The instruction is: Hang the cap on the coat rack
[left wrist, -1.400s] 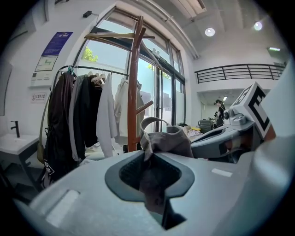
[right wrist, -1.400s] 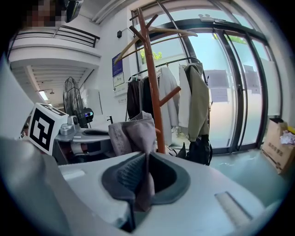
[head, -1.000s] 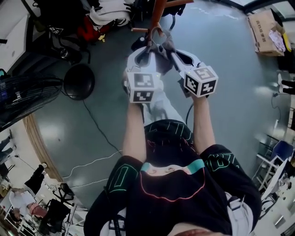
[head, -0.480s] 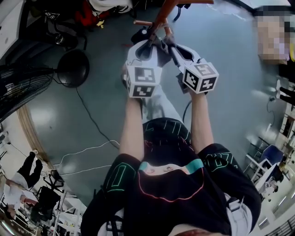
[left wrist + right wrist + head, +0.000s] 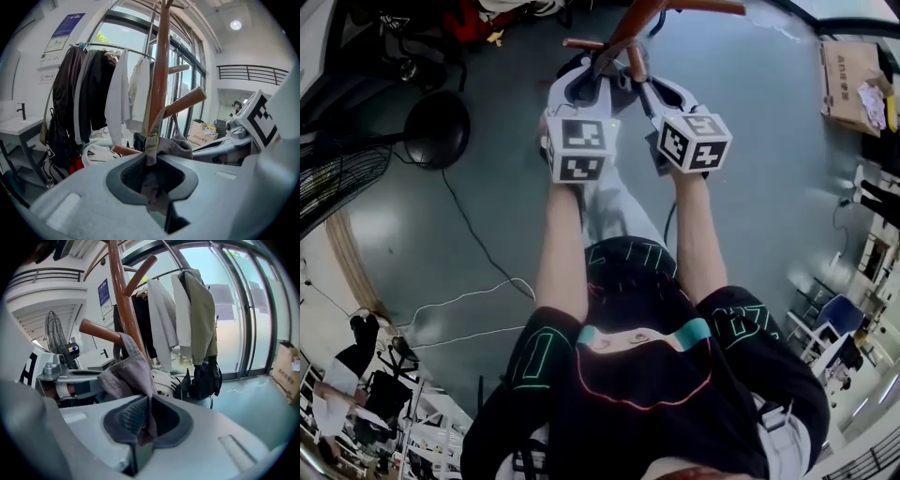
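The grey cap (image 5: 620, 81) hangs between my two grippers, right against the brown wooden coat rack (image 5: 624, 22). My left gripper (image 5: 152, 180) is shut on the cap's tan strap and fabric (image 5: 151, 147), just in front of the rack's pole (image 5: 159, 70). A slanted peg (image 5: 185, 102) rises behind the cap. My right gripper (image 5: 146, 420) is shut on a fold of the cap (image 5: 133, 373), whose crown lies against a short peg (image 5: 100, 332) on the pole (image 5: 123, 301). In the head view the left gripper (image 5: 584, 82) and right gripper (image 5: 649, 86) converge at the rack.
A clothes rail with several hanging garments (image 5: 108, 89) stands behind the rack, with bags (image 5: 206, 378) on the floor below. A standing fan (image 5: 337, 178) and a black round base (image 5: 436, 127) are on the left. Cables (image 5: 469, 305) cross the floor; a cardboard box (image 5: 848, 70) is far right.
Both grippers have carried the cap farther out from the body, closer in to the rack's pole and pegs. Both grips look unchanged.
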`<state>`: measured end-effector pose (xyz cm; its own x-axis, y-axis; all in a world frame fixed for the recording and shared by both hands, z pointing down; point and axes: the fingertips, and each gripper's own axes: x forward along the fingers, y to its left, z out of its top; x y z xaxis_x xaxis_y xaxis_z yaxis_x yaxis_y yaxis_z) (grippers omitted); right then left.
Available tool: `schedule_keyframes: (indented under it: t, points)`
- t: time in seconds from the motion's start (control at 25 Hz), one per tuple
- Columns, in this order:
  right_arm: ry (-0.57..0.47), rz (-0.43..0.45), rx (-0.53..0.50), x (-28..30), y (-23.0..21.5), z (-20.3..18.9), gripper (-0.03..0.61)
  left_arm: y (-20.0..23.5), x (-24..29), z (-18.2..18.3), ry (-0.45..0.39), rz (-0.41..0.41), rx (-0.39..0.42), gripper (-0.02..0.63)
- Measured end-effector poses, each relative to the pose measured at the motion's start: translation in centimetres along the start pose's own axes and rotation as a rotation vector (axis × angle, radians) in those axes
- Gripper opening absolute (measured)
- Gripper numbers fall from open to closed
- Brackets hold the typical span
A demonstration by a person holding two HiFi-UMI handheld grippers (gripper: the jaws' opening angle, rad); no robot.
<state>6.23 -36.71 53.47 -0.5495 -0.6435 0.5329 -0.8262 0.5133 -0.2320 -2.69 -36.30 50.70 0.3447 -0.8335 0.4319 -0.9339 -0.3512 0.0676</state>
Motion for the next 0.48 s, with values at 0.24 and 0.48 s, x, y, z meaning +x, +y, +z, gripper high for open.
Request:
schedule_keyframes:
  t: [0.24,0.48]
  points:
    - [0.019,-0.052,0.0,0.8,-0.6,-0.1,0.045,0.3,1.2,-0.3,0.007,0.032,-0.03,0.069]
    - [-0.002,-0.074,0.03,0.1,-0.6,0.1,0.109,0.8,0.0,-0.4,-0.002,0.047,-0.058,0.107]
